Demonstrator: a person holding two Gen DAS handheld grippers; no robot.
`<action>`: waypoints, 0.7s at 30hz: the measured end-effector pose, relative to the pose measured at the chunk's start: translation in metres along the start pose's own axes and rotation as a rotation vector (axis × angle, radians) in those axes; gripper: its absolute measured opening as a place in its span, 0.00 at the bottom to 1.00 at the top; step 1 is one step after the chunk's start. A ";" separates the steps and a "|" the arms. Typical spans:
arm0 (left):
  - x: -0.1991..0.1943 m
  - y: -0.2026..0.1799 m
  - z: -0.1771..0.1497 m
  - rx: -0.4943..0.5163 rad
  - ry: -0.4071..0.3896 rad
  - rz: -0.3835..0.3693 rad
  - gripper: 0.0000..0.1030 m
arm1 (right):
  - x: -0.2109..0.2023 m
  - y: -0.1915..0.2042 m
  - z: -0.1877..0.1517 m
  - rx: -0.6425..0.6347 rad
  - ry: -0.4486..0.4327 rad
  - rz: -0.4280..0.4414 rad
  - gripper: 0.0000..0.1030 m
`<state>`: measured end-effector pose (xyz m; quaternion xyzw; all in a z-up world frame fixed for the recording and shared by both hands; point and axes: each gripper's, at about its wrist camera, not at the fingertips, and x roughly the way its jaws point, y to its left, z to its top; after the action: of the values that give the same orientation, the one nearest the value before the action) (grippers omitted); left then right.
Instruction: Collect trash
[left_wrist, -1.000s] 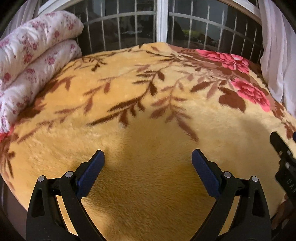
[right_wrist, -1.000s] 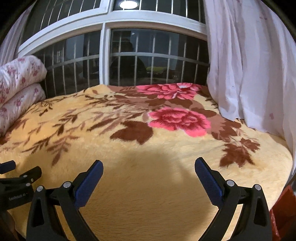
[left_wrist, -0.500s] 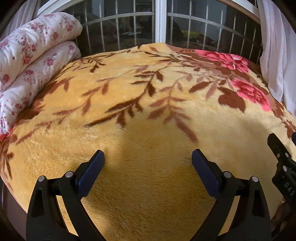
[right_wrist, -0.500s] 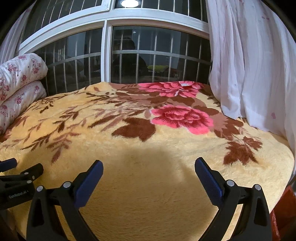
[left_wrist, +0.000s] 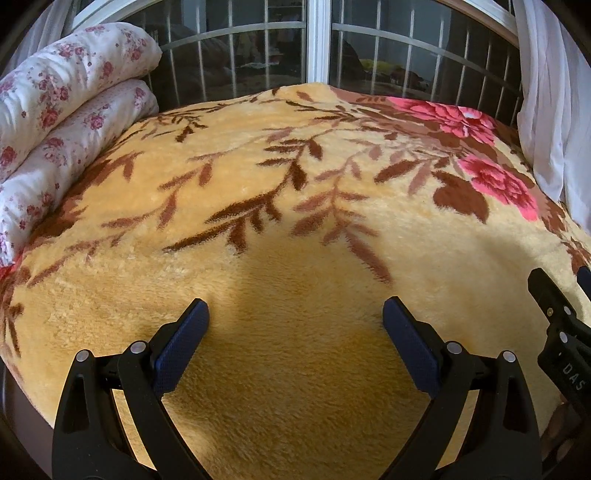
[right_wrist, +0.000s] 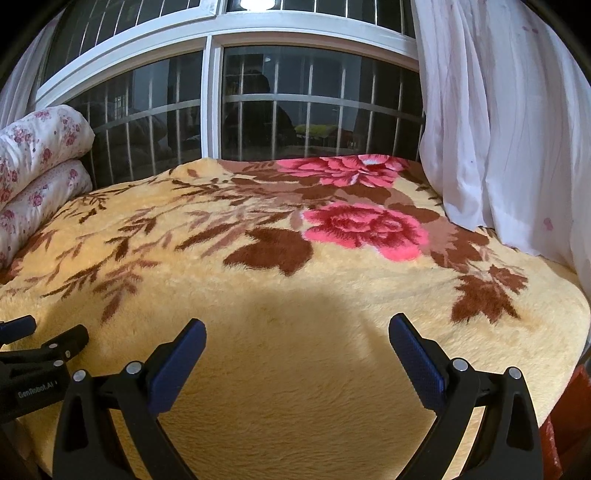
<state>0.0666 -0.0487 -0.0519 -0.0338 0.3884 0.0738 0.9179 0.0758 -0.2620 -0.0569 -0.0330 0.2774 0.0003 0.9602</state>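
No trash shows in either view. My left gripper is open and empty, held above the near part of a yellow plush blanket with brown leaves and pink roses. My right gripper is open and empty over the same blanket, to the right of the left one. The right gripper's side shows at the right edge of the left wrist view. The left gripper's side shows at the left edge of the right wrist view.
A folded white quilt with pink flowers lies at the bed's left end, also in the right wrist view. A barred window runs behind the bed. A white curtain hangs at the right. Something red sits below the bed's right edge.
Both grippers have drawn back and tilted up a little, so more of the window and the bed shows. Both stay open and empty.
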 end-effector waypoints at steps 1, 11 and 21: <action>0.000 0.000 0.000 -0.003 -0.004 0.003 0.90 | 0.000 0.000 0.000 -0.002 0.002 0.000 0.95; -0.001 0.000 0.000 -0.007 -0.015 0.018 0.90 | 0.001 0.001 -0.001 -0.001 0.004 -0.001 0.95; -0.003 0.000 0.000 -0.001 -0.032 0.021 0.90 | 0.001 0.001 -0.001 -0.002 0.003 0.001 0.95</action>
<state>0.0644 -0.0486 -0.0492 -0.0290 0.3742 0.0839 0.9231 0.0765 -0.2615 -0.0584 -0.0338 0.2788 0.0008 0.9597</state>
